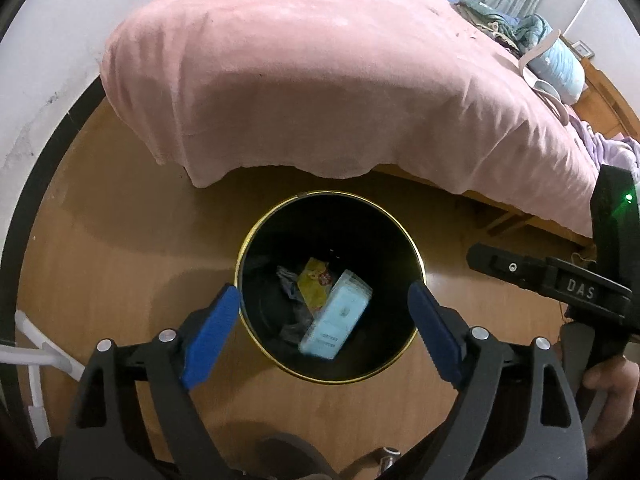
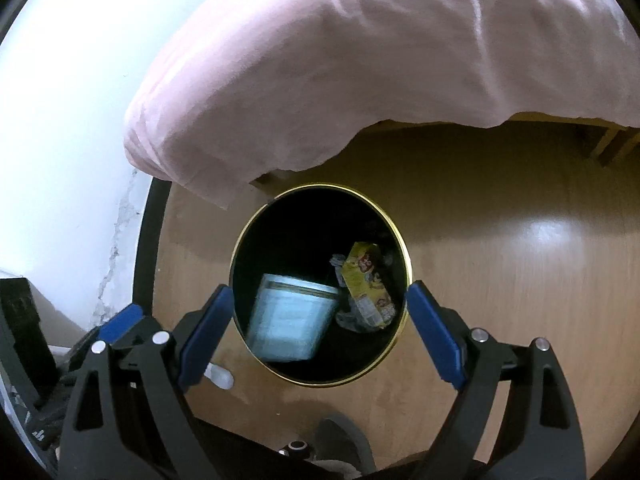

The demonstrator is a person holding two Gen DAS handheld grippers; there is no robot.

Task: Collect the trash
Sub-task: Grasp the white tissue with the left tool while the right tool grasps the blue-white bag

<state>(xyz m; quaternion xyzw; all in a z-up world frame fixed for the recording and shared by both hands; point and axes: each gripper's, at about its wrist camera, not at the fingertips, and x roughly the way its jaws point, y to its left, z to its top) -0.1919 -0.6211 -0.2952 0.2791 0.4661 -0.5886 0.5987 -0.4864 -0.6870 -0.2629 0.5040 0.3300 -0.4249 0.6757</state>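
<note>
Two grippers hang over our black bin (image 1: 256,240) on the floor by the bed: left gripper (image 1: 324,308) spread, right gripper (image 2: 320,312) spread, nothing pinched. Inside lie a pale blue pack (image 1: 338,316) and a yellow wrapper (image 1: 314,280).

The floor (image 2: 500,248) under me is smooth wood-look board with a soft sheen that catches the light. The bin (image 1: 256,236) looks dark and matt inside, with a shiny gold metal rim. Over the bed hangs a pink blanket (image 1: 320,80) of soft, fuzzy cloth. My left hand-held gripper (image 1: 326,310) is matt black plastic with blue ridged pads (image 1: 210,332) and bright metal pins. The wall (image 2: 60,120) is matt white with cracks.
</note>
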